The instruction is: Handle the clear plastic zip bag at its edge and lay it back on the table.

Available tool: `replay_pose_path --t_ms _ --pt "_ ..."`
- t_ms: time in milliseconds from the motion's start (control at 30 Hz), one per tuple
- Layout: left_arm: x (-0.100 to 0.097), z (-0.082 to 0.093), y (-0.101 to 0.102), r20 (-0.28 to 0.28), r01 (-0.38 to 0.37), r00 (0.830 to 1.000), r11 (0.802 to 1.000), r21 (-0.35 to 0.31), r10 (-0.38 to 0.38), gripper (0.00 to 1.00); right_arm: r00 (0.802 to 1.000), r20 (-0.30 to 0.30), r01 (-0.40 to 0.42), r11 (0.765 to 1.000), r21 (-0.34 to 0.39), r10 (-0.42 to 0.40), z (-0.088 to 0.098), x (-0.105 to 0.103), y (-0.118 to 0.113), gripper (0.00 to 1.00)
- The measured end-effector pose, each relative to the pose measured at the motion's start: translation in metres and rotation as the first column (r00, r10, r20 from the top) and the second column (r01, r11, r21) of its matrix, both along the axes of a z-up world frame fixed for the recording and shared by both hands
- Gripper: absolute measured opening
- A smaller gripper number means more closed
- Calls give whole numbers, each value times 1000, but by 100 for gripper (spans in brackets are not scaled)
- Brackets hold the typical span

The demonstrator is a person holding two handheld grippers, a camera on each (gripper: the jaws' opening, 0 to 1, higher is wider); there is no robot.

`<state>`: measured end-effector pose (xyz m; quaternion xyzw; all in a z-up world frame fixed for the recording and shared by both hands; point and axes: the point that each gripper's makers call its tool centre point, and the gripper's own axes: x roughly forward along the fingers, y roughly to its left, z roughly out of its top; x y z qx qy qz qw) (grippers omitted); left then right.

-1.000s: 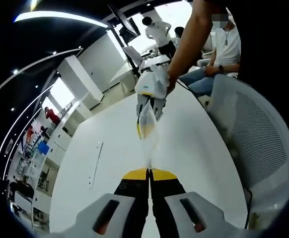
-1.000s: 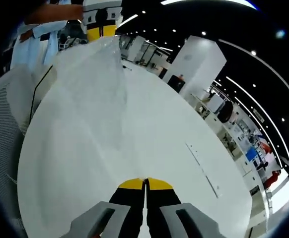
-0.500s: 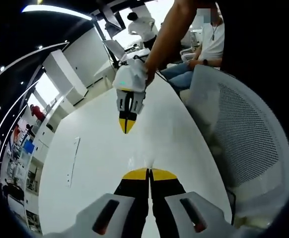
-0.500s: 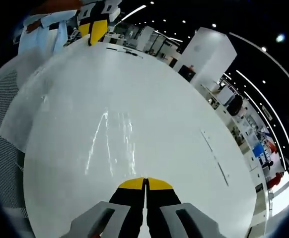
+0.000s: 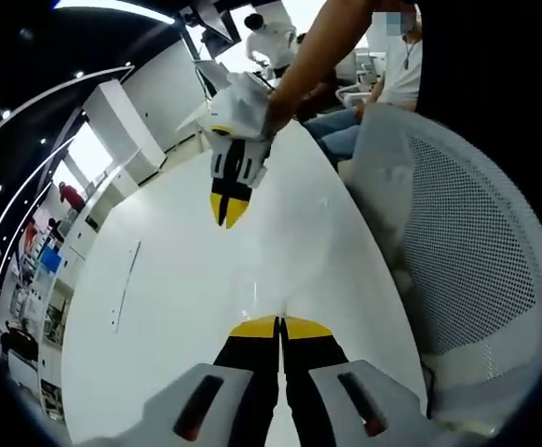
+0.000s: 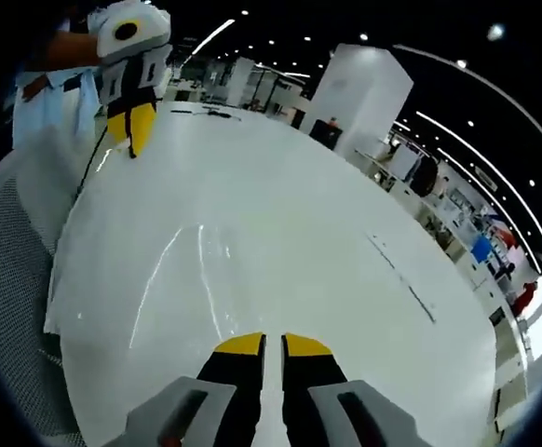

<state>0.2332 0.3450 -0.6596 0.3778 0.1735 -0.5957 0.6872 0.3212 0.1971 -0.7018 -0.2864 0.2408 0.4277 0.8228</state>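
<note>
In the left gripper view, the left gripper [image 5: 278, 326] rises from the bottom with its yellow-tipped jaws pressed together, no gap between them. I cannot tell whether any film is caught there. Just ahead of the tips, faint glints mark the clear plastic zip bag [image 5: 250, 296], which lies flat on the white table [image 5: 159, 307]. In the right gripper view, the right gripper [image 6: 272, 343] has its jaws standing a little apart with a dark gap between them, and nothing is held in that gap. The zip bag [image 6: 196, 275] spreads just in front of them as a pale, nearly invisible sheet with curved streaks of reflected light. It reaches towards the table's near left edge beside a mesh-backed chair [image 6: 10, 279]. Its exact outline is hard to trace against the white top. Further along the table [image 6: 336, 214] a thin dark slot [image 6: 403, 279] runs across the surface, well apart from the bag. In the left gripper view the right gripper [image 5: 226, 210] hangs above the middle of the table with its tips pointing down, held by a bare forearm [image 5: 331, 47] that comes in from the upper right. The mesh-backed chair [image 5: 467, 242] stands close on the right. In the right gripper view the left gripper [image 6: 131, 140] shows at the upper left near the table's edge. Beyond are a seated person in a white shirt [image 5: 406, 70], a broad white pillar [image 6: 364, 93] and an open office with ceiling lights.
</note>
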Motion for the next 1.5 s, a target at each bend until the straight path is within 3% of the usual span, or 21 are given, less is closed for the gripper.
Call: replay_pose_path --t_ms 400,1000,1300,1500 --pt "0 -22 1 -1 -43 999 999 17 43 0 995 -92 57 989 135 -45 16 -29 7 26" --pt "24 -36 1 7 -104 995 995 3 104 0 981 -129 174 960 219 -148 43 -67 -2 60" --pt "49 -40 1 30 -154 988 988 0 154 0 955 -147 292 916 277 -259 55 -84 -20 77" --pt "69 -44 3 55 -219 974 976 -16 219 0 936 -174 347 893 286 -308 51 -101 -31 83"
